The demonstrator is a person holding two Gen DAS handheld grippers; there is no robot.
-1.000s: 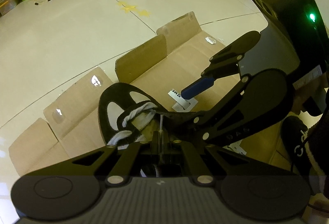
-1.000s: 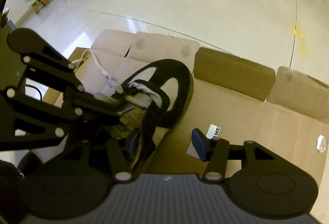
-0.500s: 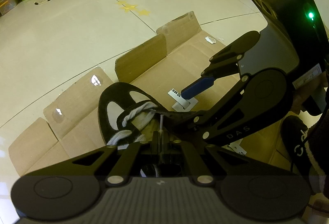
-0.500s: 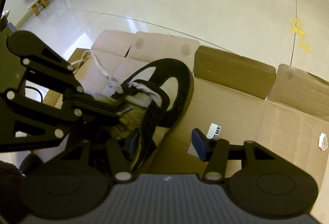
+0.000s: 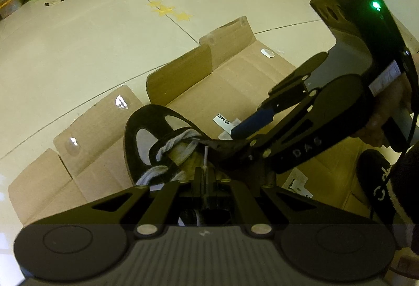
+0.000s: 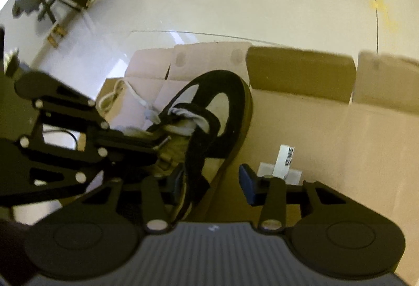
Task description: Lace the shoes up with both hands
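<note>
The black shoe lies on flattened cardboard, just ahead of both pairs of fingers. The left gripper is pinched tight on the white lace tip – the right gripper is closing, its fingers either side of the shoe's edge, not yet pressing.

You have flattened cardboard spread on the pale tiled floor; on the cardboard lie the black shoe, a loose white lace and a paper label
</note>
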